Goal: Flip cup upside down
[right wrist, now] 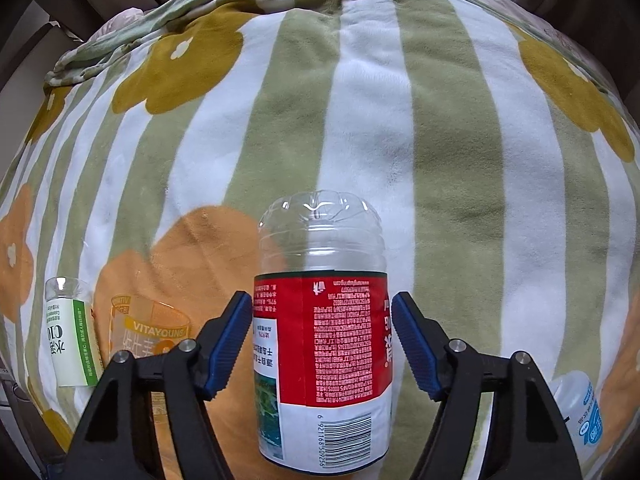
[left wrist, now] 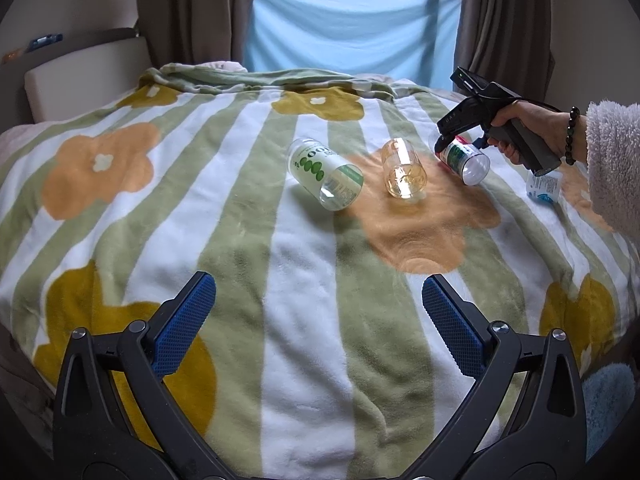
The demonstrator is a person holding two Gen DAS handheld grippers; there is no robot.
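A clear plastic cup with a red label (right wrist: 320, 332) lies between the fingers of my right gripper (right wrist: 322, 340). The blue pads (right wrist: 230, 344) stand on either side of it with a small gap on the right, so the jaws look open around it. In the left wrist view this cup (left wrist: 464, 160) is tilted on the blanket under the right gripper (left wrist: 442, 146). My left gripper (left wrist: 318, 320) is open and empty, low over the near part of the blanket.
A green-labelled cup (left wrist: 326, 178) and an amber cup (left wrist: 402, 174) lie on their sides on the striped flower blanket (left wrist: 300, 280). A blue-labelled cup (left wrist: 542, 190) lies at the right. Curtains and a blue sheet (left wrist: 344, 28) are behind the bed.
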